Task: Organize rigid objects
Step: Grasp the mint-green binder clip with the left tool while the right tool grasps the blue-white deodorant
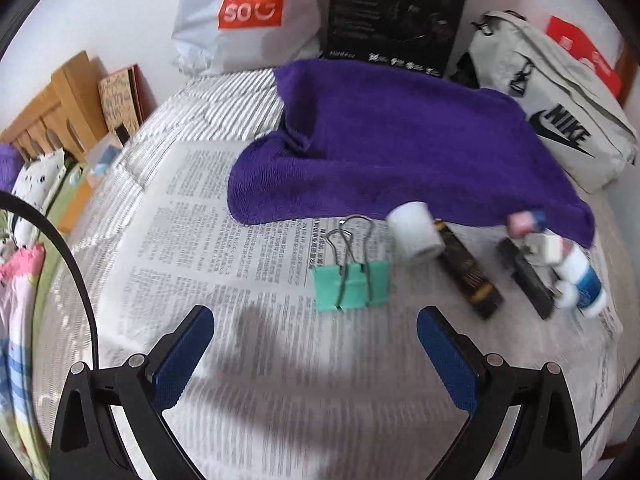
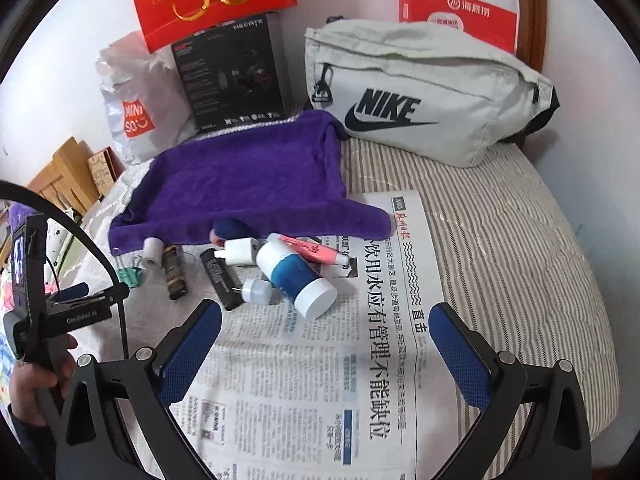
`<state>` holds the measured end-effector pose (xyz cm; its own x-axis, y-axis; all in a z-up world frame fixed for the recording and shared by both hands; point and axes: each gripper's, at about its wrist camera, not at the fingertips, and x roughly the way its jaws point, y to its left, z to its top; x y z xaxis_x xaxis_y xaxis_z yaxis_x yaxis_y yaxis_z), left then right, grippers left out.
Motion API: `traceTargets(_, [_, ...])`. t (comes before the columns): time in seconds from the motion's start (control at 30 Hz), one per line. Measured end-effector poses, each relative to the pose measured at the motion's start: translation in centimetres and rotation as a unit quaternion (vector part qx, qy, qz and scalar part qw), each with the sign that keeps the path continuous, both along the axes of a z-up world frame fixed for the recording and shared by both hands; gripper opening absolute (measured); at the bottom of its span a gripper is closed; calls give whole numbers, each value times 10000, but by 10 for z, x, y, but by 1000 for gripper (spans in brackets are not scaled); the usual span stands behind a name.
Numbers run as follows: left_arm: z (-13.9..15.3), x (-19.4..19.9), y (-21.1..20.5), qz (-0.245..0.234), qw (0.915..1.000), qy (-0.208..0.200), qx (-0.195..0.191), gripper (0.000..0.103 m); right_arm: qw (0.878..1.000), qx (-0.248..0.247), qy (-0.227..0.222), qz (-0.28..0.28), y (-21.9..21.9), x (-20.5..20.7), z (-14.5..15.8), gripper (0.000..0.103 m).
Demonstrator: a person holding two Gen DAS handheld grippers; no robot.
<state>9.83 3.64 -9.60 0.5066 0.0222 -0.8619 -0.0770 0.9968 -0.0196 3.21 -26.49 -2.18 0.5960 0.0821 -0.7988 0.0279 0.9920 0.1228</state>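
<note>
1. I see a striped quilted bed filling both views, with a sheet of printed newspaper spread flat across its middle.
2. Upper centre lies a purple towel — soft, looped pile, rumpled at one corner. Behind it, upper right of the right wrist view, sits a grey fabric waist bag.
3. The rigid things cluster along the towel's near edge: a blue-and-white cylindrical bottle on its side, a flat black bar, a dark slim box with gold print, a pink tube.
4. Smaller still — a white roll of tape, a white plug-shaped block and mint-green binder clips with wire handles.
5. My left gripper stands wide apart, nothing between its textured blue pads; clips just ahead.
6. My right gripper is equally wide, empty, above the newspaper.
</note>
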Motion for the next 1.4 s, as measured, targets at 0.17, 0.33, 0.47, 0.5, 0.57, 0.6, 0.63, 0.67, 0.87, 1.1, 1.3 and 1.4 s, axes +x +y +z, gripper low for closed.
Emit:
traceTargets(0.17, [-14, 15, -2, 12, 10000, 29, 57, 94, 9997, -110, 214, 80, 2, 16, -18, 103])
traceTargets(0.33, [-13, 19, -7, -2, 9998, -101, 160, 86, 9994, -60, 299, 139, 4, 28, -29, 103])
traceTargets(0.47, [-9, 14, -7, -110, 9996, -221, 132, 62, 9990, -73, 380, 205, 6, 35, -37, 103])
traceTargets(0.5, [-9, 15, -5, -165, 9995, -228, 110, 52, 9990, -84, 393, 210, 6, 36, -39, 103])
traceTargets(0.57, [-7, 13, -1, -207, 9995, -215, 51, 40, 9988, -112, 413, 220, 4, 37, -42, 103])
traceTargets(0.6, [-7, 13, 1, -219, 9996, -204, 8, 40, 9988, -128, 412, 223, 3, 37, -43, 103])
traceTargets(0.63, [-7, 12, 4, -232, 9995, -210, -34, 40, 9988, -151, 419, 224, 0, 38, -45, 103])
traceTargets(0.67, [-7, 11, 5, -280, 9994, -213, -27, 40, 9987, -164, 432, 218, -2, 38, -46, 103])
traceTargets(0.87, [-8, 10, 3, -379, 9989, -241, 109, 40, 9970, -315, 530, 467, -1, 49, -55, 102])
traceTargets(1.1, [-8, 9, 1, -466, 9985, -233, 156, 40, 9919, -517, 517, 1040, 14, 66, -69, 79])
traceTargets(1.3, [-8, 6, 2, -534, 9980, -311, 137, 40, 9833, -693, 554, 1592, 31, 79, -76, 63])
traceTargets(1.4, [-8, 6, 3, -570, 9978, -315, 107, 40, 9796, -643, 608, 1805, 39, 82, -78, 42])
